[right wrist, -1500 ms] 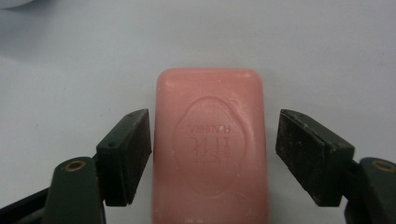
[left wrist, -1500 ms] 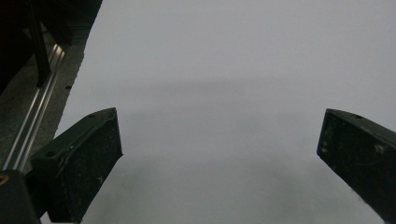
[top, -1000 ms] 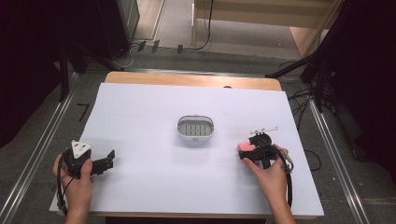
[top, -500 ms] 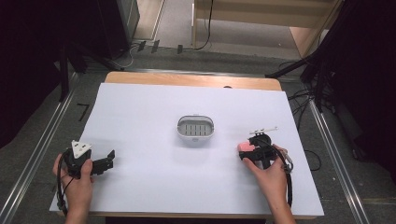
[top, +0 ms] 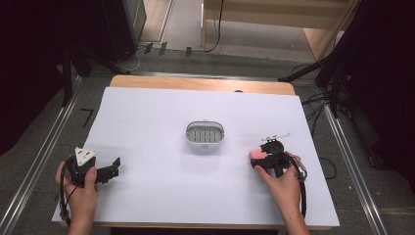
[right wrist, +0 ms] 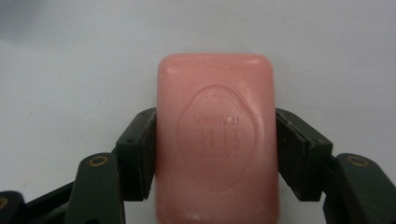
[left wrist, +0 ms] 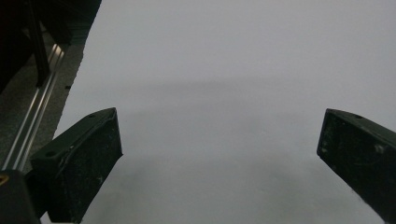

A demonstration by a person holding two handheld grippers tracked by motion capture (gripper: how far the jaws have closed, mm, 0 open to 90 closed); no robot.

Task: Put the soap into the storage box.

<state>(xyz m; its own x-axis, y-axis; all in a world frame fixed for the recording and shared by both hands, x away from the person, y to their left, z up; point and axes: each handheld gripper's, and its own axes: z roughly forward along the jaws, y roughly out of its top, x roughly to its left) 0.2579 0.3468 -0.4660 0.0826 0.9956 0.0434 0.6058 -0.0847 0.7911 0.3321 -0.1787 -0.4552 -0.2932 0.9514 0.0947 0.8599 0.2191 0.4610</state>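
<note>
Right gripper view has the right gripper [right wrist: 215, 154] clamped on a pink rectangular bar of soap [right wrist: 215, 140] with an embossed oval stamp — both black pads press its long sides after the jaws have just been closing, and the bar lies flat on the white table sheet [right wrist: 70, 56]. High view places a white oval slotted soap dish [top: 205, 134] ahead and to the left of that gripper, apart from it. Left gripper [left wrist: 219, 158] rests on the sheet, jaws wide apart — nothing between them.
</note>
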